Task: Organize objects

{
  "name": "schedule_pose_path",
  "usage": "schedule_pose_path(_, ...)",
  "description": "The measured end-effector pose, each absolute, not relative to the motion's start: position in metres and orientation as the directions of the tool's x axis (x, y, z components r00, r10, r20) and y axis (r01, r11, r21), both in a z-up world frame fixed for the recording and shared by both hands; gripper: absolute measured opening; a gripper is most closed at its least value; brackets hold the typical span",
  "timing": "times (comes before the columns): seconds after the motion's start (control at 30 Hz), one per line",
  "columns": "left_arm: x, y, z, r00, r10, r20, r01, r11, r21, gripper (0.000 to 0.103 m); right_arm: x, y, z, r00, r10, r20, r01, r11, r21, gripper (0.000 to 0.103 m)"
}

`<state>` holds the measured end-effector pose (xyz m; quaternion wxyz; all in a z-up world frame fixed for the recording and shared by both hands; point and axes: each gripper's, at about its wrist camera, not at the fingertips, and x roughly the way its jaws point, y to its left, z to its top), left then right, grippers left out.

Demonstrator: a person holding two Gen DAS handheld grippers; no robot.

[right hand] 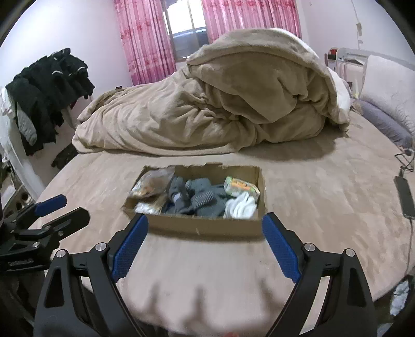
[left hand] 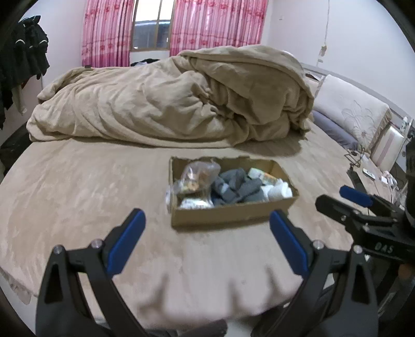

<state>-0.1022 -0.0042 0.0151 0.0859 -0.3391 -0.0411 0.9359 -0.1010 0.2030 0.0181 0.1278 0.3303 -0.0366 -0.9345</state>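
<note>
The contents of the shallow brown cardboard box (left hand: pixel 228 215) are blurred; the crumpled clear plastic bag (right hand: pixel 153 184) cannot be read. The small items on the bedside surface (left hand: pixel 373 176) are too small to be identified, and the black charging phone (right hand: pixel 404 199) is cut by the frame edge

Dim, flat indoor light, cool pinkish cast. Main source: window (left hand: pixel 150 28) btwn pink curtains (left hand: pixel 220 23), blown out in right wrist view (right hand: pixel 185 18). Soft shadow under heaped duvet (left hand: pixel 181 98) on the side twd camera. No hard glare. Strong fisheye in both views: bed (left hand: pixel 77 186) edge bows, black vignette at corners. Cardboard box (right hand: pixel 205 228) contents slightly soft, motion blur. Near bed edge w/ sheet folds smeared, out of focus.
</note>
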Motion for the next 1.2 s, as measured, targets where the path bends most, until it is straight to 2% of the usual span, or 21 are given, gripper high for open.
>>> schedule_pose_path(0.47,-0.036,-0.003,-0.006,-0.764,0.187,-0.617,-0.118,-0.981,-0.151,0.098,-0.045,0.199,0.012,-0.754,-0.236,-0.613,0.205,-0.971,0.121,0.092)
schedule_pose_path(1.2,-0.043,0.009,-0.006,-0.755,0.181,-0.631,-0.13,-0.983,-0.127,0.098,-0.05,0.207,0.001,-0.749,-0.239,-0.618,0.194,-0.971,0.14,0.092)
